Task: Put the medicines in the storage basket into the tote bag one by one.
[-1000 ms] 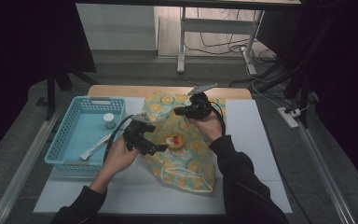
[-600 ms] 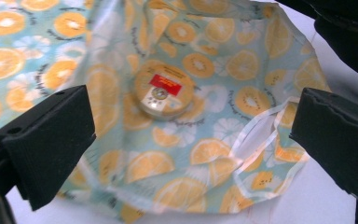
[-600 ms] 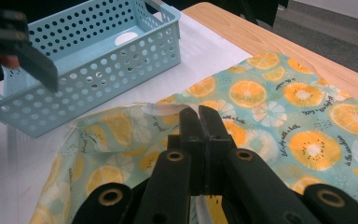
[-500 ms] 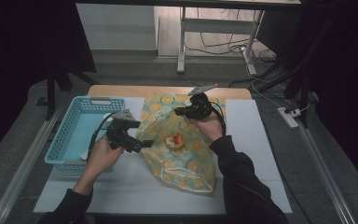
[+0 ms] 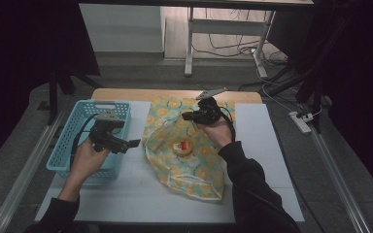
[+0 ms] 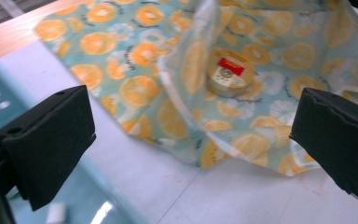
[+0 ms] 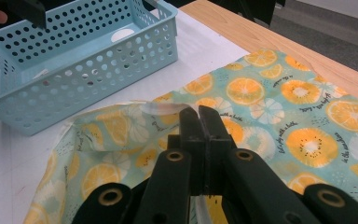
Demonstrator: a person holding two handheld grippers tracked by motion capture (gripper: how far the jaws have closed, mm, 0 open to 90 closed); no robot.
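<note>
High view: the right gripper [image 5: 190, 115] pinches the bag [image 5: 187, 172] mouth up, a tin [image 5: 183, 147] inside; the left gripper [image 5: 132, 143], jaws open (empty), over the basket [image 5: 73, 127], likely picks next.

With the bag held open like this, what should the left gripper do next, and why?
Probably dip into the blue basket for another item. The right gripper is shut on the bag's rim, keeping the orange-print bag open with one small round tin inside, while the left gripper hangs open and empty over the basket's edge.
</note>
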